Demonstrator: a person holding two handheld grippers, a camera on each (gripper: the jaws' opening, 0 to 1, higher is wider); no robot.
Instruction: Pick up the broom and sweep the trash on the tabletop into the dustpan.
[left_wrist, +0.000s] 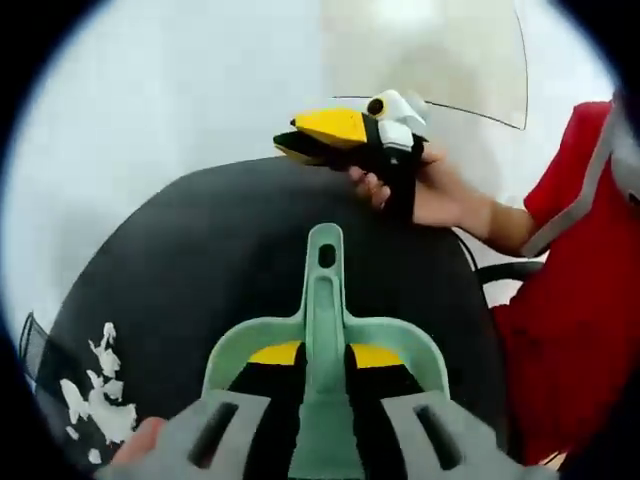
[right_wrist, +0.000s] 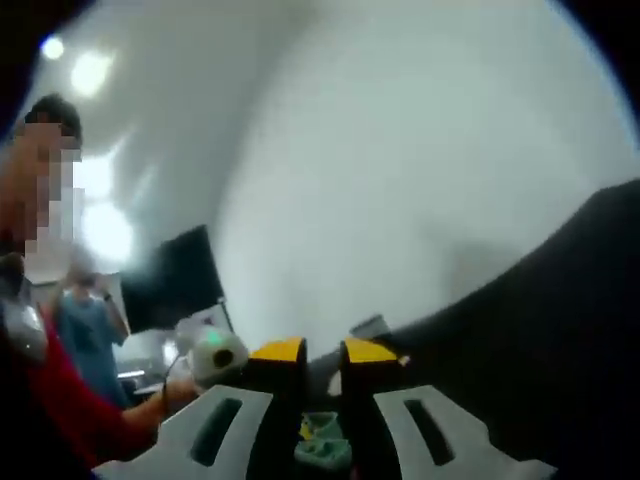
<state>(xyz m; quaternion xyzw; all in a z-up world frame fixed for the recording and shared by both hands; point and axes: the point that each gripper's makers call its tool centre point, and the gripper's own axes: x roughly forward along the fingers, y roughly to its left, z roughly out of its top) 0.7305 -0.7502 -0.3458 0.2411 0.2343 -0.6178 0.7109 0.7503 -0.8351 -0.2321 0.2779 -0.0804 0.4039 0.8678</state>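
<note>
Left gripper (left_wrist: 325, 355) jaws clamp the dustpan (left_wrist: 325, 320) handle; right gripper (right_wrist: 325, 352) narrowly open, empty

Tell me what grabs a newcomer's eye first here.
The green dustpan stands out, its handle clamped between the left gripper jaws over the black table. Beyond it the right gripper is held above the table's far edge. White trash lies at lower left.

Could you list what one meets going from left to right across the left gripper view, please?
White paper scraps on the black tabletop → green dustpan clamped in the left gripper → right gripper held in a hand → red sleeve.
</note>
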